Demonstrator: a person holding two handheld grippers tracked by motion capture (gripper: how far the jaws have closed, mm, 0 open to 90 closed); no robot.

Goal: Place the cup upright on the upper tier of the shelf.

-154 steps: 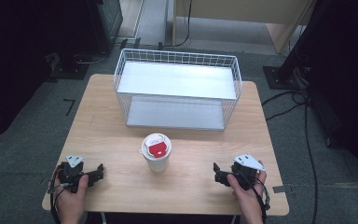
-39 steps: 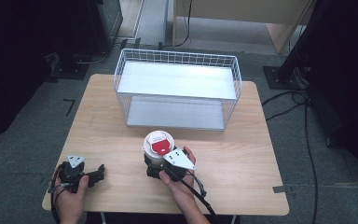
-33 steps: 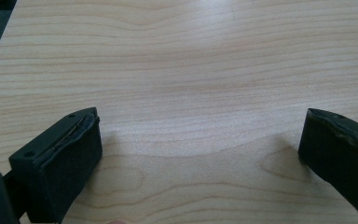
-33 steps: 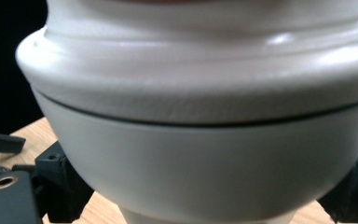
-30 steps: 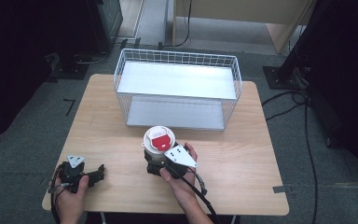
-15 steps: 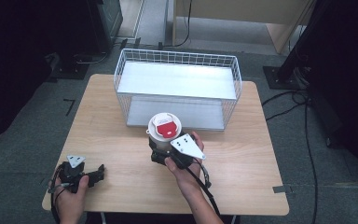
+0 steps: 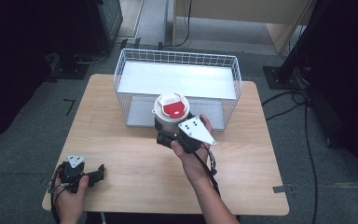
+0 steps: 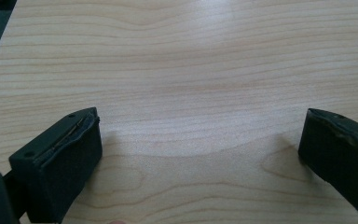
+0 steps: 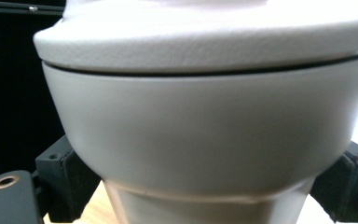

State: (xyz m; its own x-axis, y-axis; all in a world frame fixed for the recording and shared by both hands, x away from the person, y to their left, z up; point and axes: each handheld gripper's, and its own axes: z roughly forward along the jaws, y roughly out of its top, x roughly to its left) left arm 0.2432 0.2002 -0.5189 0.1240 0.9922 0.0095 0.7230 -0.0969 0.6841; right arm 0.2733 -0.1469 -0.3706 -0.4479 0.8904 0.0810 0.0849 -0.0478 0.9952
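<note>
The right gripper (image 7: 168,134) clamps the white cup (image 7: 171,113) (red label on its lid) just before the wire basket (image 7: 177,84). The left gripper (image 7: 86,175) rests on the table (image 7: 121,154), jaws wide apart.

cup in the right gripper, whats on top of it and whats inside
A white lid with a red patch sits on top of the cup, which the right gripper holds by its sides. The lid covers the opening, so whatever is inside cannot be seen.

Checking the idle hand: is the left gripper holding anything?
No. The left gripper has its jaws wide apart over bare table.
</note>
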